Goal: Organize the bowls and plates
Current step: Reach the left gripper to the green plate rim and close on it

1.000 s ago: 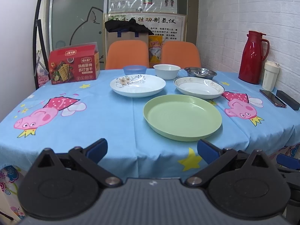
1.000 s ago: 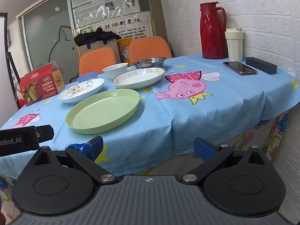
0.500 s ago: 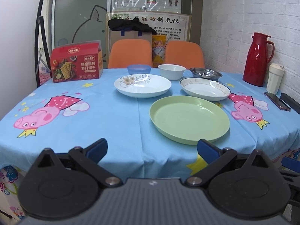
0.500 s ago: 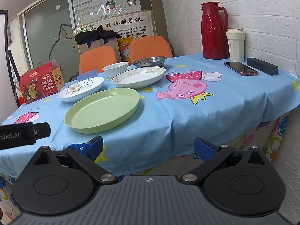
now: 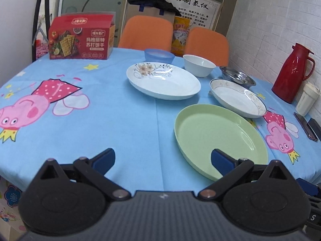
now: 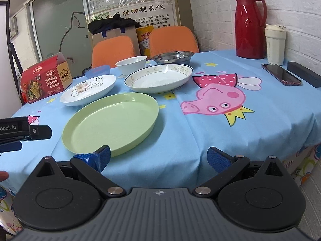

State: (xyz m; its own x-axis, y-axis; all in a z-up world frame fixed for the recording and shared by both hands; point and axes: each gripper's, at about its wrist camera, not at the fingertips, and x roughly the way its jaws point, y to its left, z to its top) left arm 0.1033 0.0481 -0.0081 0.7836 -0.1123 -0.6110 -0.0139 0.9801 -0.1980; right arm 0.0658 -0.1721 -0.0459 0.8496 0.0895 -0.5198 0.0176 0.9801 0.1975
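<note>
Two handheld grippers face a tabletop (image 5: 130,124) draped in a blue cartoon-pig cloth, each with its blue-tipped fingers spread wide and holding nothing. The left gripper (image 5: 163,157), at the bottom of its own view, hangs over the near edge of the cloth, its right fingertip showing in front of the rim of a green plate (image 5: 218,136) at lower right of centre. Beyond that plate, toward the upper middle of the frame, sit a white floral plate (image 5: 163,81) and, to its right, a white gold-rimmed plate (image 5: 237,98) lying just beside the green one. Behind them stand a blue bowl (image 5: 159,55), a white bowl (image 5: 199,65) and a steel bowl (image 5: 237,77). From the right gripper (image 6: 158,157), the green plate (image 6: 111,120) lies left of centre, with part of the left gripper showing at the left edge of that frame. A red cracker box (image 5: 81,40) occupies the upper left of the left view; a red thermos (image 6: 250,23), a cream tumbler (image 6: 274,44) and a phone (image 6: 280,77) line the brick wall at upper right of the right view. Two orange chairs (image 5: 145,32) stand behind.
</note>
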